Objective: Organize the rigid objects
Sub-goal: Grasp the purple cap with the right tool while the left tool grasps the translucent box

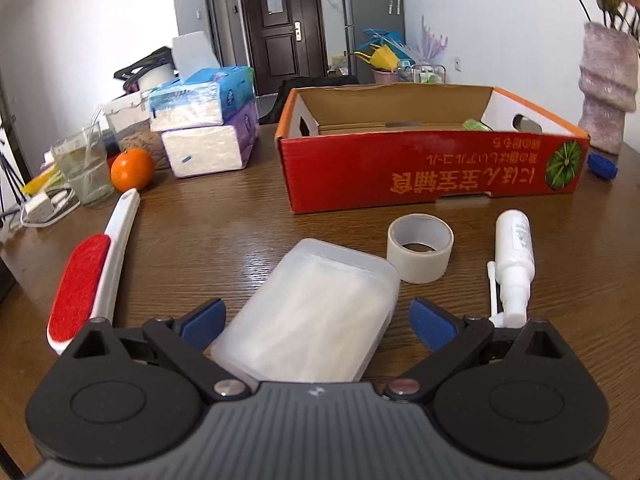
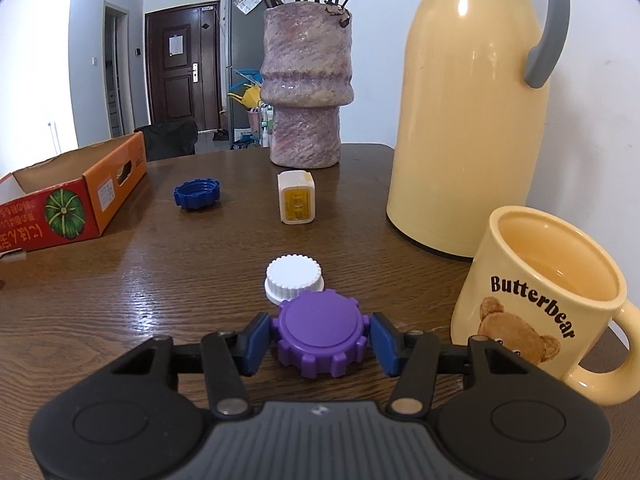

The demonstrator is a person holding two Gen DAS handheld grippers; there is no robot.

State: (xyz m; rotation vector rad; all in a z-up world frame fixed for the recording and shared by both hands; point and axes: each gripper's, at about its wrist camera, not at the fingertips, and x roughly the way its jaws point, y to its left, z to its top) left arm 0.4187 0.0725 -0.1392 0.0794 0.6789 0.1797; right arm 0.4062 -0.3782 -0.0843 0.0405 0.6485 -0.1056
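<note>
- Purple cap (image 2: 323, 334): near centre of table (image 2: 160, 280), between the blue pads of the right gripper (image 2: 320, 338). Pads sit against its notched rim both sides, i.e. gripped; cap looks to rest on the table. White cap (image 2: 293, 279) touches it on the far side.
- Cardboard box (image 1: 420, 168): far, open-topped; presumably the drop point for loose items.
- Left gripper (image 1: 318, 326): jaws spread wide, nothing held. Clear plastic case (image 1: 316, 316) lies between the pads w/ gaps both sides, so approach stage.
- Tape roll (image 1: 420, 248) and spray bottle (image 1: 514, 264): right of case, awaiting sorting.
</note>
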